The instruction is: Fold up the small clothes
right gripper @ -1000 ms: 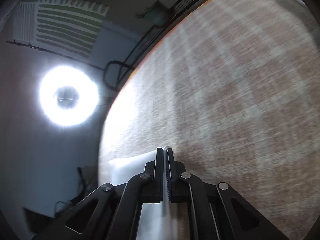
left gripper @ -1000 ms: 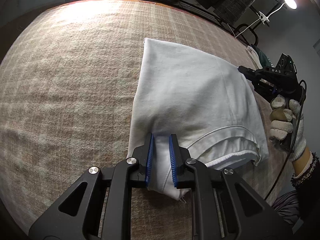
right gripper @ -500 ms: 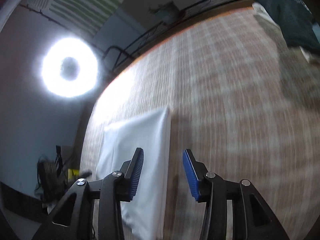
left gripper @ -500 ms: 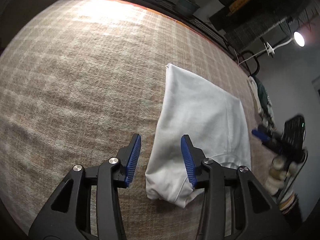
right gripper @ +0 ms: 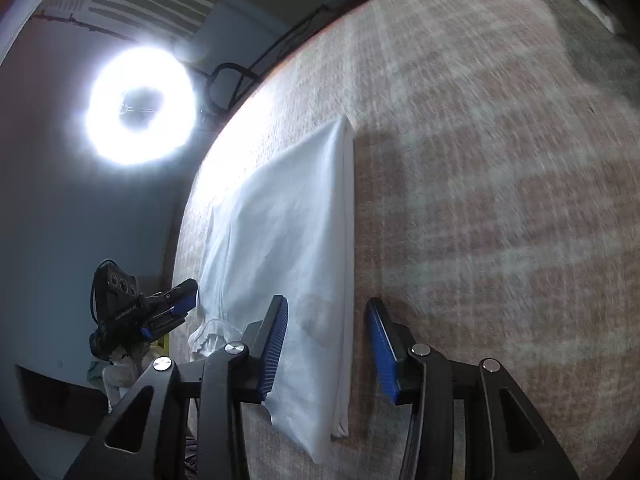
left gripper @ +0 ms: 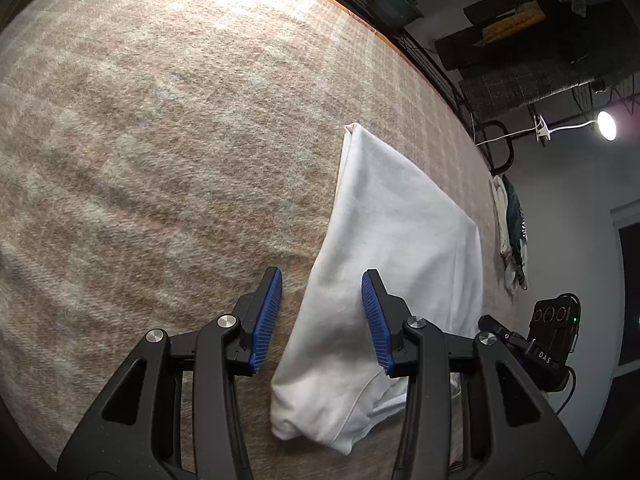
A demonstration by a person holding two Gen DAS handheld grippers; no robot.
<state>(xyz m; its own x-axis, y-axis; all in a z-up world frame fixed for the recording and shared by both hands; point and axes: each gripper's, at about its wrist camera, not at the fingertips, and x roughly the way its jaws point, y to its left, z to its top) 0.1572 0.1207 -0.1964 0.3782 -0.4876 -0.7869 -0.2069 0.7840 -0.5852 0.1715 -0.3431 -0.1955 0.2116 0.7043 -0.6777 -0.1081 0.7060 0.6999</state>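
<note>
A white folded garment (left gripper: 400, 240) lies flat on the beige plaid blanket (left gripper: 160, 140). My left gripper (left gripper: 322, 276) hovers open over the garment's near left edge, and its blue pads touch nothing. In the right wrist view the same garment (right gripper: 288, 220) stretches away from me, its folded edge running between the fingers of my right gripper (right gripper: 327, 304). That gripper is open and holds nothing. The left gripper (right gripper: 186, 300) shows at the garment's far left side there, held by a gloved hand.
A small pile of white and dark green clothes (left gripper: 512, 232) lies at the blanket's right edge. A ring light (right gripper: 140, 106) glares beyond the table. A lamp (left gripper: 607, 125) and a potted plant (left gripper: 398, 4) stand behind it. Bare blanket (right gripper: 500, 200) spreads right of the garment.
Both grippers were shut on the white garment's edges a second ago. Both have let go, opened and pulled back, and the garment now rests folded on the blanket.
</note>
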